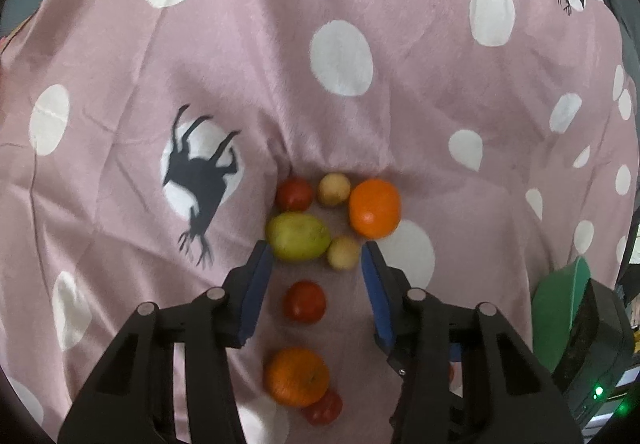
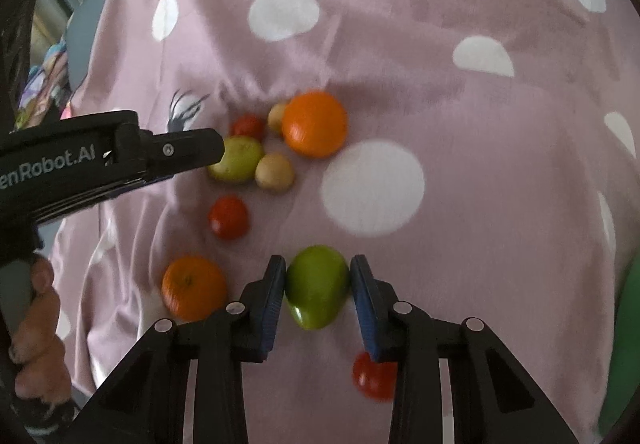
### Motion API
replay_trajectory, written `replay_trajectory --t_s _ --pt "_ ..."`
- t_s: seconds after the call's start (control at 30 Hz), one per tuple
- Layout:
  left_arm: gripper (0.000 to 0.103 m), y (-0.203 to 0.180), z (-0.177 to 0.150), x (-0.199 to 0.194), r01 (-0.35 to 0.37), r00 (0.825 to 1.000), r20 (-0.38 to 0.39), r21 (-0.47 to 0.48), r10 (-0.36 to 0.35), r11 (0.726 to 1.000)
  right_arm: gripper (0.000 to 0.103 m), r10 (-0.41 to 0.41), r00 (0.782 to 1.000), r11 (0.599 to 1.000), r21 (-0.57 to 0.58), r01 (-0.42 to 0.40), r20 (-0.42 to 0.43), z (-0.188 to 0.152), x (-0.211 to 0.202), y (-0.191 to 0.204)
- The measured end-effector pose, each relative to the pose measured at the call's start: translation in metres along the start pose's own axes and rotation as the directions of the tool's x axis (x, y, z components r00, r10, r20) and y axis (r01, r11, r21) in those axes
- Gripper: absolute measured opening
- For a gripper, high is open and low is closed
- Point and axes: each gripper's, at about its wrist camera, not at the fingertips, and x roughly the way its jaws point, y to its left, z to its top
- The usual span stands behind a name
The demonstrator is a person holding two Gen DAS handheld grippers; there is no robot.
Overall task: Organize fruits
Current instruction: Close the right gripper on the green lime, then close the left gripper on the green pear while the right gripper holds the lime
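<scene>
Several fruits lie on a pink polka-dot cloth (image 1: 400, 104). In the left wrist view a yellow-green fruit (image 1: 298, 236) and a small tan fruit (image 1: 344, 252) sit just past my left gripper (image 1: 316, 252), whose blue pads stand apart above them, open. Around them lie a red tomato (image 1: 294, 192), another tan fruit (image 1: 334, 188), a big orange (image 1: 374, 208), a nearer tomato (image 1: 304, 300) and a second orange (image 1: 296, 376). In the right wrist view my right gripper (image 2: 318, 276) is shut on a green fruit (image 2: 316, 288), a pad against each side.
A red tomato (image 2: 374, 376) lies partly under the right finger. The left gripper's black housing (image 2: 80, 160) reaches in from the left, held by a hand (image 2: 36, 324). A green object (image 1: 560, 304) and a black device with green lights (image 1: 596, 392) sit at the cloth's right edge.
</scene>
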Motion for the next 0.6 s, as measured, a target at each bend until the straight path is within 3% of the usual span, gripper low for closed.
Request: replay_trajectory --t_s 0.1,0.23,0.6 --pt "0.044 -0.003 0.004 0.012 -0.015 1.000 -0.024 0.006 0.015 1.000 0.035 0.024 1.000 0.998 0.060 -0.025 0.013 0.005 0.003 -0.010" --pt "0.044 -0.003 0.007 0.026 -0.021 0.997 -0.068 -0.024 0.020 0.999 0.035 -0.031 0.999 0.996 0.088 0.027 0.044 0.009 0.002 -0.021" --pt "0.045 -0.011 0.014 0.041 -0.120 0.993 -0.022 -0.033 0.119 0.992 0.035 -0.005 0.999 0.994 0.108 0.000 0.046 0.007 0.003 -0.025"
